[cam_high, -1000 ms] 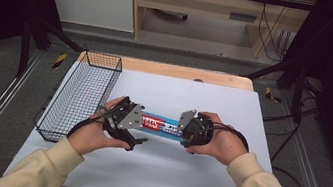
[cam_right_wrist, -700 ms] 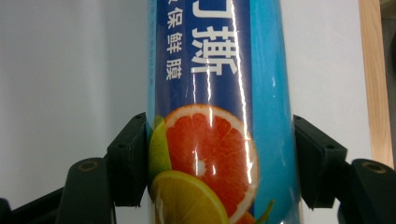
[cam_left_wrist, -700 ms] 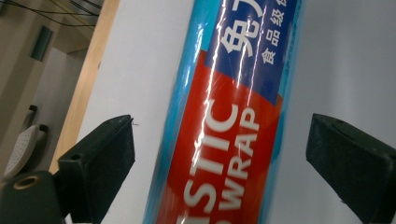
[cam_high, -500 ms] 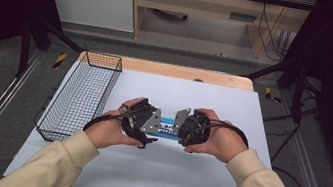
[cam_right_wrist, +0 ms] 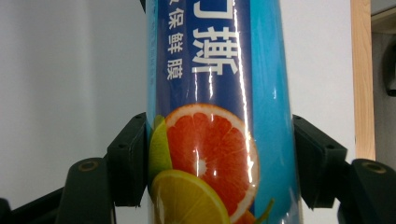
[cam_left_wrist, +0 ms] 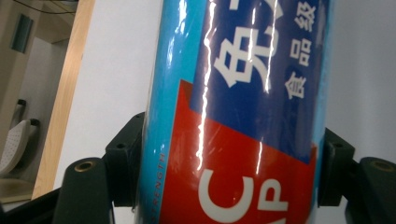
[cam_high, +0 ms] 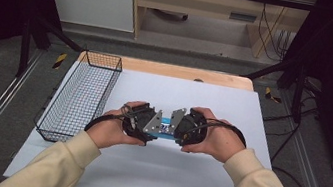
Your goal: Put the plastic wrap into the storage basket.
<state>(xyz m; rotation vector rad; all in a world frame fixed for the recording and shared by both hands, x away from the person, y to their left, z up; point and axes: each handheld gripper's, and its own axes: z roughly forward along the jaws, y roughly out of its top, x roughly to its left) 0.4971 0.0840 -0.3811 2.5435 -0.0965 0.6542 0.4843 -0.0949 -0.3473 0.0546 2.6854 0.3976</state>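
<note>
Grippers have slid inward along my blue cling-film roll (cam_high: 166,122) since a second ago: left gripper (cam_high: 149,124) and right gripper (cam_high: 178,126) each clamp it, nearly meeting mid-tabletop (cam_high: 157,173) beside the wire basket (cam_high: 80,97). I judge a two-ended hold secured.

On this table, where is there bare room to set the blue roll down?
Bare sheet lies between the tongs and the far wooden edge, and on the near strip by the sleeves. The wire basket borders the left; the middle is crowded by both tongs on the roll.
</note>
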